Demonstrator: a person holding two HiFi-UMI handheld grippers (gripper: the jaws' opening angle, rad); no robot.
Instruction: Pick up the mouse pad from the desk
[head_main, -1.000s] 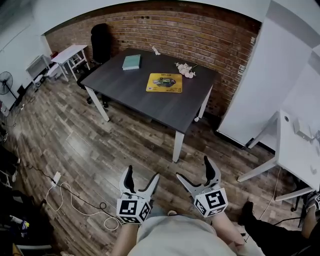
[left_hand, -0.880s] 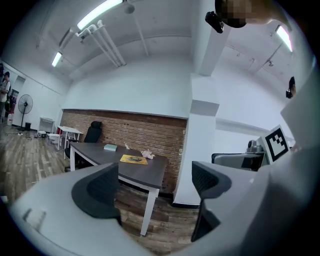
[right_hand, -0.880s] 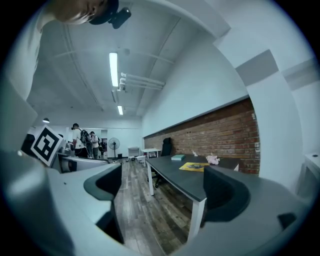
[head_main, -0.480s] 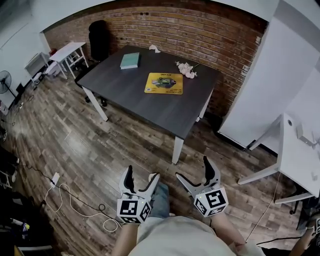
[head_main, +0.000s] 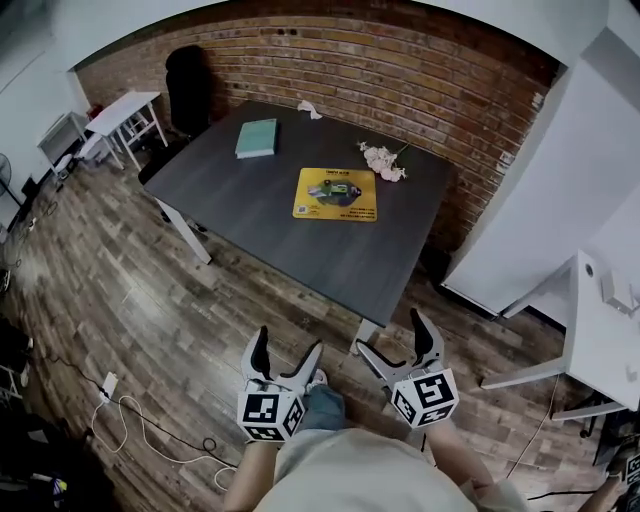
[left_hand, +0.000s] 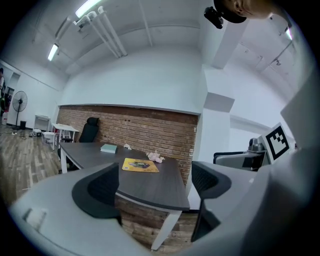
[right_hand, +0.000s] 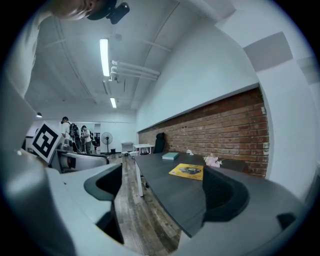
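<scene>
A yellow mouse pad (head_main: 336, 194) with a dark printed picture lies flat on the dark desk (head_main: 250, 210), toward its right half. It shows small in the left gripper view (left_hand: 140, 165) and in the right gripper view (right_hand: 187, 171). My left gripper (head_main: 286, 358) and right gripper (head_main: 396, 340) are held low in front of me, short of the desk's near edge, both open with nothing between the fingers.
On the desk lie a teal book (head_main: 257, 138), a pink flower bunch (head_main: 383, 160) and a crumpled white thing (head_main: 309, 109). A black chair (head_main: 187, 80) and a small white table (head_main: 122, 113) stand at back left. A white table (head_main: 600, 330) is at right, a cable (head_main: 140, 410) on the floor.
The desk has come nearer and larger in the head view as I walk toward it. Both grippers keep the same open pose in front of me.
</scene>
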